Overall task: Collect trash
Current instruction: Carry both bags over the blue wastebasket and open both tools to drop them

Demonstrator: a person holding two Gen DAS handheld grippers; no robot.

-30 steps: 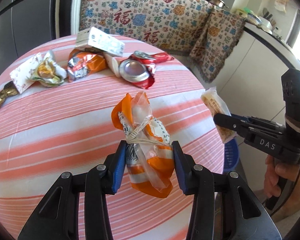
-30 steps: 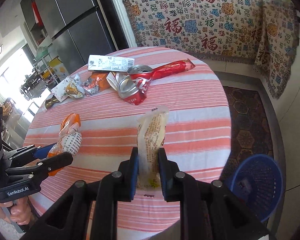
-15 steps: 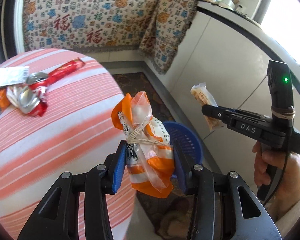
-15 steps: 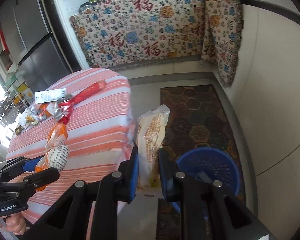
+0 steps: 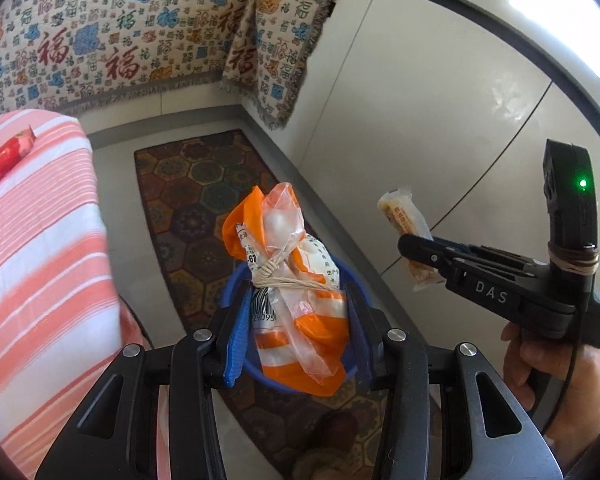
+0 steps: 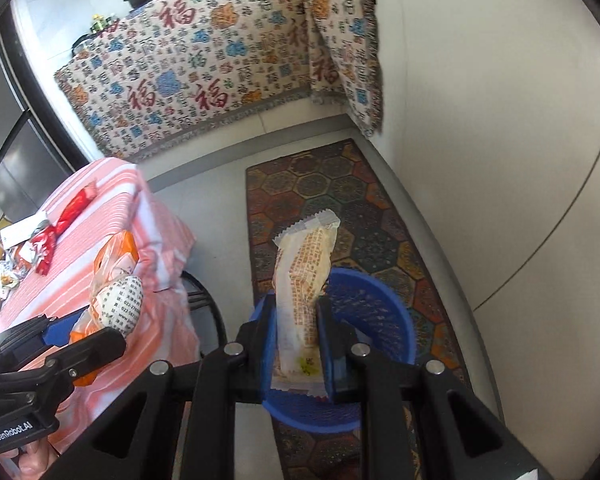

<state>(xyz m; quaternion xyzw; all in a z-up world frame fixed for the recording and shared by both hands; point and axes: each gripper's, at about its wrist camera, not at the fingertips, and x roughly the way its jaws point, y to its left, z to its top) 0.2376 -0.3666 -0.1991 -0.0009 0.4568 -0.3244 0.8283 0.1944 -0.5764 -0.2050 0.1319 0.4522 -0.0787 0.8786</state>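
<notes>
Left gripper [image 5: 296,334]: we see it clamped on the orange bag [image 5: 294,300], blue pads pressing both sides of the bag's lower half; also visible low left in the right wrist view [image 6: 86,326].
Orange bag: orange and clear plastic, knotted with string near the middle, printed label and barcode showing; held upright in the air, in line with the bin [image 5: 230,280] below it.
Right gripper [image 6: 298,344]: we see it closed narrow on the snack wrapper [image 6: 304,292]; in the left wrist view it sits at right [image 5: 416,246], a bare hand [image 5: 556,372] on its handle, green light lit.
Snack wrapper: long pale packet with orange print, gripped at its lower part, top end sticking up and tilted right; held over the left rim of the bin.
Bin [image 6: 380,320]: blue mesh basket on the floor, standing on the rug [image 6: 320,184], just beside the table; whether anything lies inside we cannot tell.
Table [image 6: 156,232]: pink and white striped cloth; at its far edge a red wrapper [image 6: 74,208], a crushed can [image 6: 40,248] and a white box [image 6: 22,228], bunched together.
Rug: dark hexagon pattern, running along the white cabinet [image 5: 440,92].
Backdrop: patterned cloth [image 6: 204,60] with red characters hangs over the far counter.
</notes>
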